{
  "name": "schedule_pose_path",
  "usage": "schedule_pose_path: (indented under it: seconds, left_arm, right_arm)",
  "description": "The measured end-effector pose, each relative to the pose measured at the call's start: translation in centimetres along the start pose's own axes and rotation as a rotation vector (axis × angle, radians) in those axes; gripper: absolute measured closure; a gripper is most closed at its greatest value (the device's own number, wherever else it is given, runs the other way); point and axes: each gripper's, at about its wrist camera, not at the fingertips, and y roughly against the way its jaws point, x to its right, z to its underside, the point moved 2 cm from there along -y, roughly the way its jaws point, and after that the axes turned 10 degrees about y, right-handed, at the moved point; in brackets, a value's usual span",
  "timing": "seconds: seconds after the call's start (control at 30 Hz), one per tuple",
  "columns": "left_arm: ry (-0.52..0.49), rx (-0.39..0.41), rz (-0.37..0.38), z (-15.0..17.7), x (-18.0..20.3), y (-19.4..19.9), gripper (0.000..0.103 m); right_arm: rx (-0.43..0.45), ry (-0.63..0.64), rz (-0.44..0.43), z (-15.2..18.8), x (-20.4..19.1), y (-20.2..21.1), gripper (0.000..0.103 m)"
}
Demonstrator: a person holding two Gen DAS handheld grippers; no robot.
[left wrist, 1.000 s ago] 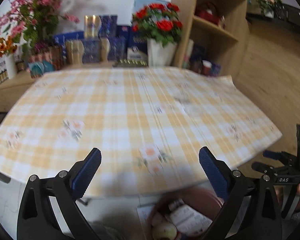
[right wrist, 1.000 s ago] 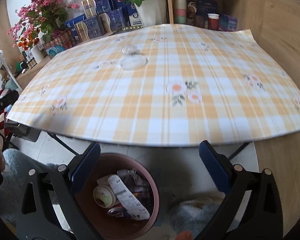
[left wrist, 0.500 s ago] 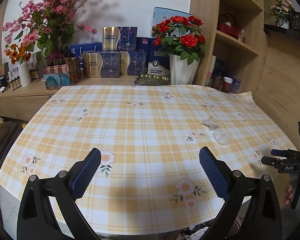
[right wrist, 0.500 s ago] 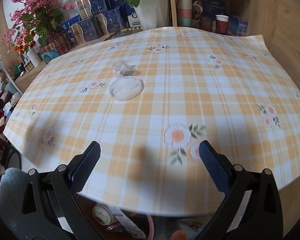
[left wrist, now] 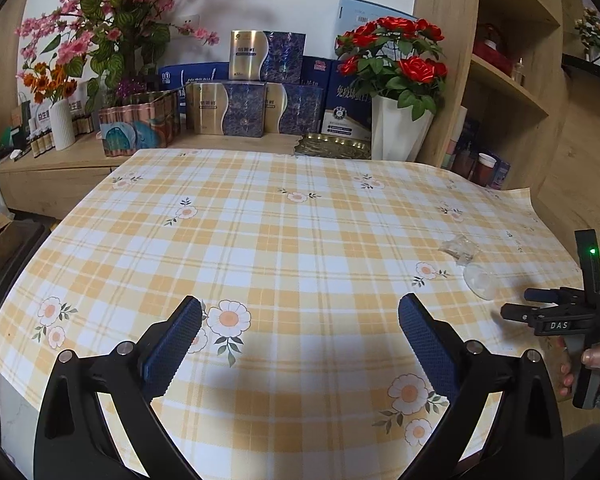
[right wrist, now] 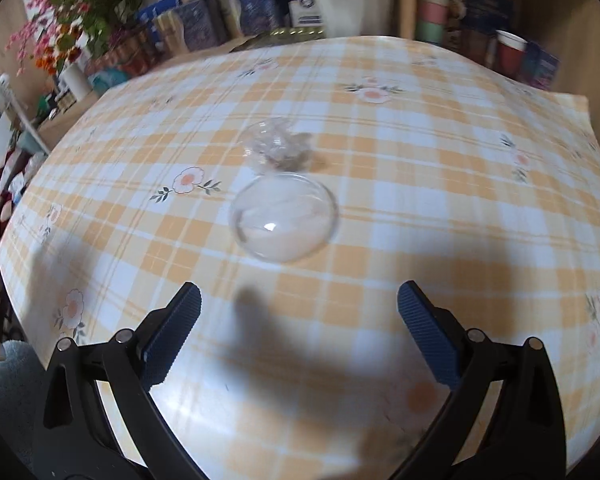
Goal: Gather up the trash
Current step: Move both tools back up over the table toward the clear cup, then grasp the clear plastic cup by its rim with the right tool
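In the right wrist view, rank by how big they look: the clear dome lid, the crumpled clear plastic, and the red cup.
1. Clear dome lid, largest.
2. Crumpled clear plastic.
3. Red cup, smallest; it stands much farther back, so its true size is unsure.

checked tablecloth | red roses in white vase | blue boxes | wooden shelf

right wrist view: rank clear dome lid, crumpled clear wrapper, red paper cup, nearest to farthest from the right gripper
From the right gripper, jaws open:
1. Clear dome lid: just ahead of the jaws, near centre, on the checked tablecloth.
2. Crumpled clear wrapper: directly behind the lid, close to it.
3. Red paper cup: past the table's far edge, upper right, by the shelf.
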Motion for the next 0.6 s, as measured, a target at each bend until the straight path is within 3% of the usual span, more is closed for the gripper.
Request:
schedule_pose_path:
  seconds: [0.43, 0.53, 0.6]
  left_arm:
    - [0.023, -0.038, 0.037, -1.1, 1.5, -3.1, 0.007]
    - [0.037, -0.061, 0.064, -1.3, 2.2, -3.9, 0.007]
    - [0.039, -0.074, 0.086, -1.4, 3.1, -4.4, 0.007]
  right_arm:
    - [-0.066, 0.009, 0.036, -4.2, -0.2, -4.2, 0.006]
    - [-0.056, 0.056, 0.053, -4.3, -0.7, -4.1, 0.019]
    - [-0.044, 0.068, 0.043, -4.3, -0.8, -3.5, 0.036]
